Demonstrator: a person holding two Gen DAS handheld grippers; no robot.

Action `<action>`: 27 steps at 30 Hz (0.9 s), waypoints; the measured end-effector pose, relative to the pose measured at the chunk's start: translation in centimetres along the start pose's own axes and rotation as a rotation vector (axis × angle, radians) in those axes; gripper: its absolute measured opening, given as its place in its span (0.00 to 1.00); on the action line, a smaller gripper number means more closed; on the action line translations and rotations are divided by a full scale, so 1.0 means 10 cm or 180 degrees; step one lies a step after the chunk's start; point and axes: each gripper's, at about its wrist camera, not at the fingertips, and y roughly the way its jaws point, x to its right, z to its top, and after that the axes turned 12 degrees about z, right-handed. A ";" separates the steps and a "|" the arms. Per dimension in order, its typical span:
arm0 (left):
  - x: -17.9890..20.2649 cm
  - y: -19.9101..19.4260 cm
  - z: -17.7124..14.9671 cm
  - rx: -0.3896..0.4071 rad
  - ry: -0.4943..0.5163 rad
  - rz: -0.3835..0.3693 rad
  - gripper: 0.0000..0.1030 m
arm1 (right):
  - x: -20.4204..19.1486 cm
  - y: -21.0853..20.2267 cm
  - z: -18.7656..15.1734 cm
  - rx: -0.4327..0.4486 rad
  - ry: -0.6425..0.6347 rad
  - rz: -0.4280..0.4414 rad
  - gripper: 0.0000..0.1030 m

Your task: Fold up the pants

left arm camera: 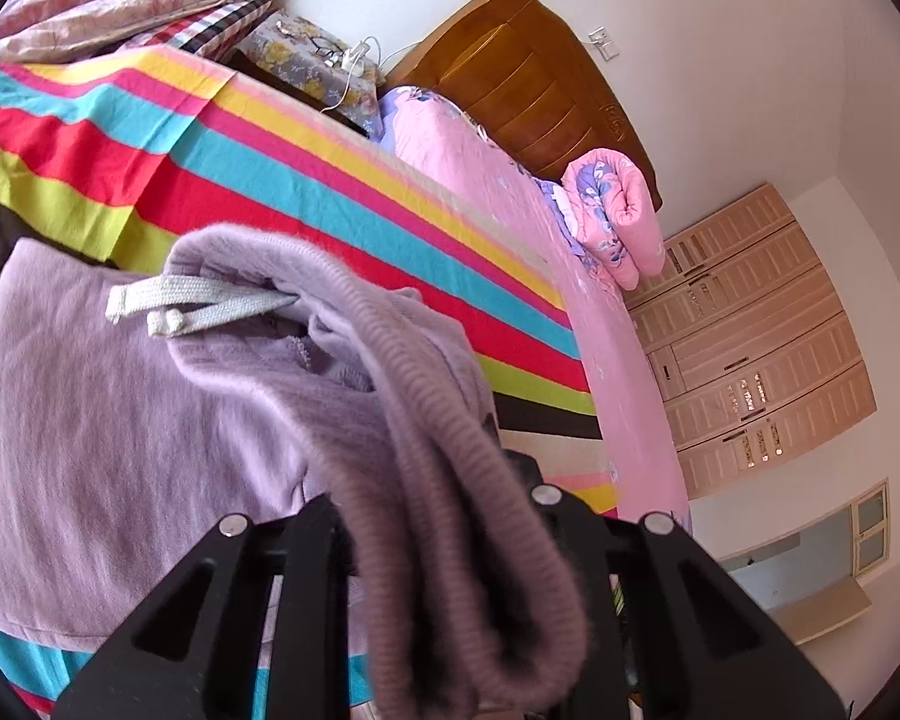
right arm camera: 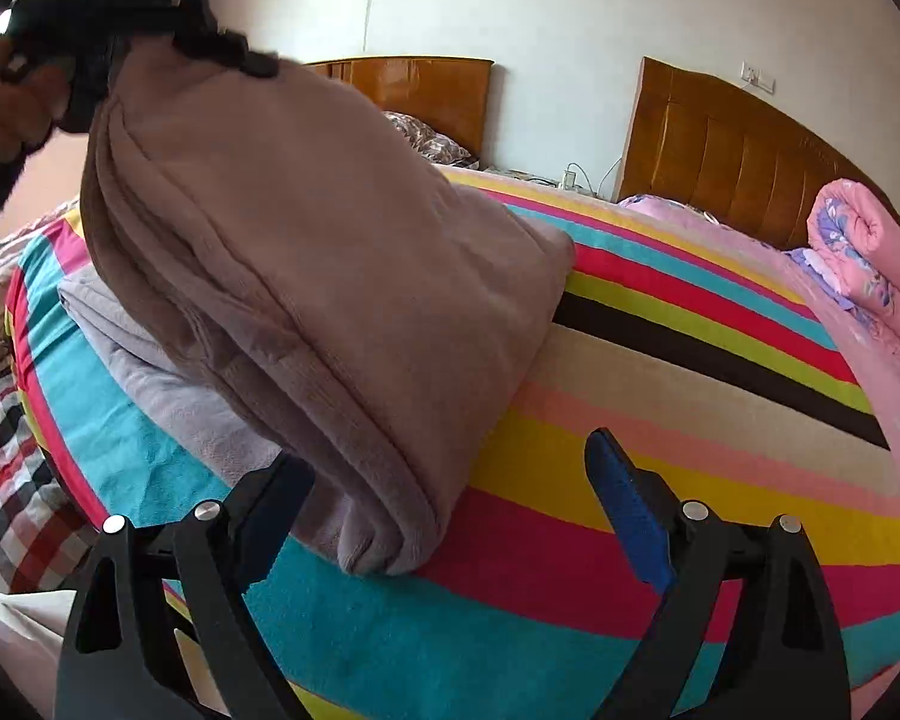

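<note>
So we've got the left tool point(left arm camera: 444, 540) clamped on the pants point(right arm camera: 306, 276) waistband, lifting it off the bed point(right arm camera: 690, 396). Right tool point(right arm camera: 450, 516) is wide open, with the hem end just ahead, slightly left of it.

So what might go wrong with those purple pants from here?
The left tongs pinch only the ribbed waistband, so the thick fleece pants could slip out. The right tongs stand open beside the hanging fold, holding nothing, so it may sag unevenly. The drawstring dangles loose.
</note>
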 end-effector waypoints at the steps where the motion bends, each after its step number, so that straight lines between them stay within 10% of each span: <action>1: 0.01 -0.15 0.04 0.0086 0.0036 -0.0017 0.19 | -0.03 0.02 0.00 0.0016 -0.0035 -0.0091 0.85; 6: -0.59 -0.83 0.04 0.0409 -0.0015 0.0101 0.20 | -0.17 0.07 -0.01 0.0131 -0.0347 -0.0353 0.86; 11: -1.99 -0.23 -0.53 -0.0042 -0.0778 0.0180 0.23 | -0.09 0.17 -0.06 0.0014 -0.0177 -0.0221 0.86; 13: -2.12 -0.26 -0.63 0.0183 -0.0888 -0.0179 0.23 | -0.09 0.17 -0.03 -0.0020 -0.0239 -0.0225 0.86; 20: -2.03 -0.34 -0.62 0.0260 -0.0779 -0.0045 0.31 | -0.06 0.16 -0.01 -0.0112 -0.0094 0.0005 0.87; 22: -2.00 -0.54 -0.66 0.0469 -0.0747 0.0216 0.45 | 0.00 0.05 -0.01 -0.0177 -0.0021 0.0303 0.87; 25: -1.79 -1.09 -0.82 0.1085 -0.0576 0.1276 0.58 | 0.09 -0.27 0.01 -0.0063 0.0143 0.0876 0.87; 27: -1.48 -1.32 -0.90 0.1340 -0.0213 0.1434 0.62 | 0.16 -0.43 0.13 0.0137 0.0266 0.1163 0.87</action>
